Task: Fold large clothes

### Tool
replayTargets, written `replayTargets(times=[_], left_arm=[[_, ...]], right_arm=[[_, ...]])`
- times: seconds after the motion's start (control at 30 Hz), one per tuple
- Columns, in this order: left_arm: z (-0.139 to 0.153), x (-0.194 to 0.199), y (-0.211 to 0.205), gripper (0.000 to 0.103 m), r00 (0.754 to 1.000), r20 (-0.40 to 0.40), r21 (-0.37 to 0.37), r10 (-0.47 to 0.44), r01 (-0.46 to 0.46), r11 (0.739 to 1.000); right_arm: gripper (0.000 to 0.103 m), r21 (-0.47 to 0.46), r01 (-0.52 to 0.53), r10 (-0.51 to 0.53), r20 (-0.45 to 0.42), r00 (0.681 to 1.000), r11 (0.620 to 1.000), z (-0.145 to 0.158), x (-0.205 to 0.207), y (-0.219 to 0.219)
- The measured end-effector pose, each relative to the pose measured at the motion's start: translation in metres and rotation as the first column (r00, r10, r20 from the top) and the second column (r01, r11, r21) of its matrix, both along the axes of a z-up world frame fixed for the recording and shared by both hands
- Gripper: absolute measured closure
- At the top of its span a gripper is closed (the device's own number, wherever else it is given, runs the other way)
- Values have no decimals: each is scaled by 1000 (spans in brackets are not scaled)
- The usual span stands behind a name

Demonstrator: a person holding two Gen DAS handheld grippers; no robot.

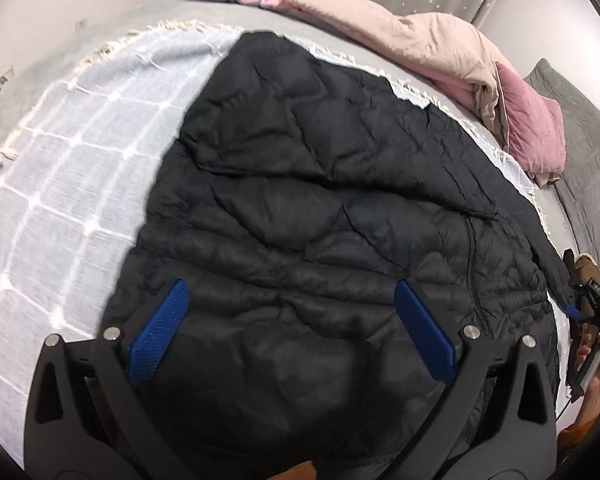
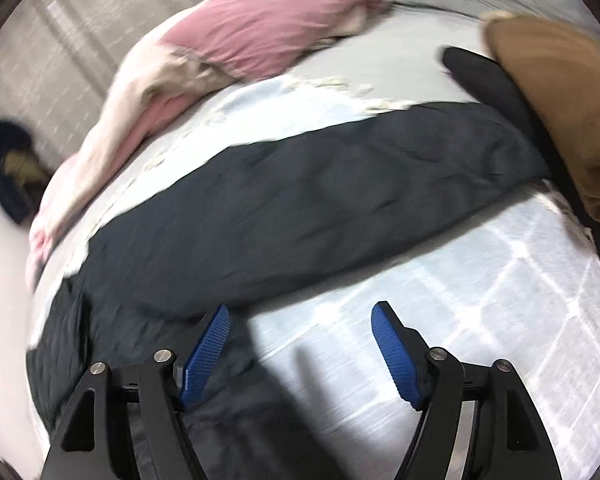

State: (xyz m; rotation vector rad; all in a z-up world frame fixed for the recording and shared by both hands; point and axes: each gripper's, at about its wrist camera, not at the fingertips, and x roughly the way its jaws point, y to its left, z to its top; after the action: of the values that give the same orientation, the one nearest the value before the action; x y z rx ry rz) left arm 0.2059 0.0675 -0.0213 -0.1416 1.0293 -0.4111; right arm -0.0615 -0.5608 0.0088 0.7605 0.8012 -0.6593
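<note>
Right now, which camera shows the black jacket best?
The left wrist view. There the jacket is sharp and spread almost whole over the checked blanket, with its quilting and zipper clear. The right wrist view is blurred by motion and shows the jacket only as a dark band.

Even soft light; right view motion-blurred; fisheye-warped edges.

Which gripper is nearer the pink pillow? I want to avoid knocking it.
Probably the right. The right gripper is open at the black jacket's edge on the pillow's side; the left gripper hovers open over the jacket's middle, farther away.
</note>
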Motion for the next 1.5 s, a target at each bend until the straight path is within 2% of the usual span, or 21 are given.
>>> replayTargets(times=[0.1,0.2,0.4,0.47,0.5,0.53,0.6,0.7,0.87,0.97,1.07,1.17,1.27,1.33,1.4,1.5], left_arm=[[-2,2,-4,1,1000,5,-23,17,-17,1000],[-5,3,-3,1,1000,3,-44,18,-18,999],[-13,4,-3,1,1000,-4,-42,12,-12,999],[-14,2,-4,1,1000,8,-32,13,-13,999],[-15,1,-6,1,1000,15,-20,12,-12,1000],[-17,0,-9,1,1000,22,2,7,-7,1000],[-20,-3,-17,1,999,38,69,-18,15,998],[-21,-7,-27,1,997,58,142,-44,35,989],[-18,-6,-23,1,998,38,112,-50,45,993],[-15,-6,-20,1,998,31,85,-52,49,995],[-10,-7,-18,1,998,28,56,-59,57,997],[-5,-9,-19,1,997,31,35,-68,67,997],[2,-10,-17,1,997,42,15,-69,68,998],[6,-12,-17,1,996,48,7,-70,70,998],[10,-14,-16,1,996,58,1,-68,69,998],[21,-18,-22,1,993,78,9,-88,87,996]], right_arm=[[26,51,106,-105,-24,994,993,-19,-17,-36],[26,116,181,-182,-6,983,977,-36,-26,-61],[27,44,179,-181,45,983,983,-38,-16,-75],[31,11,178,-178,51,983,984,-40,-10,-70],[47,4,179,-179,59,982,984,-40,-7,-71],[73,15,171,-171,77,982,985,-41,-8,-71],[89,57,147,-153,112,982,987,-42,-6,-70],[95,-35,141,-136,130,982,989,-24,-2,-59],[98,-163,106,-74,192,979,981,24,10,-32],[98,-268,40,24,231,973,963,63,25,4],[98,-409,-84,187,218,958,909,100,48,59],[98,-520,-269,396,149,906,811,117,78,127],[98,-541,-463,570,37,821,702,101,109,188],[97,-510,-575,646,-49,762,640,74,126,219],[97,-420,-689,699,-161,697,591,32,147,241],[92,-281,-767,711,-290,640,576,-20,163,254]])
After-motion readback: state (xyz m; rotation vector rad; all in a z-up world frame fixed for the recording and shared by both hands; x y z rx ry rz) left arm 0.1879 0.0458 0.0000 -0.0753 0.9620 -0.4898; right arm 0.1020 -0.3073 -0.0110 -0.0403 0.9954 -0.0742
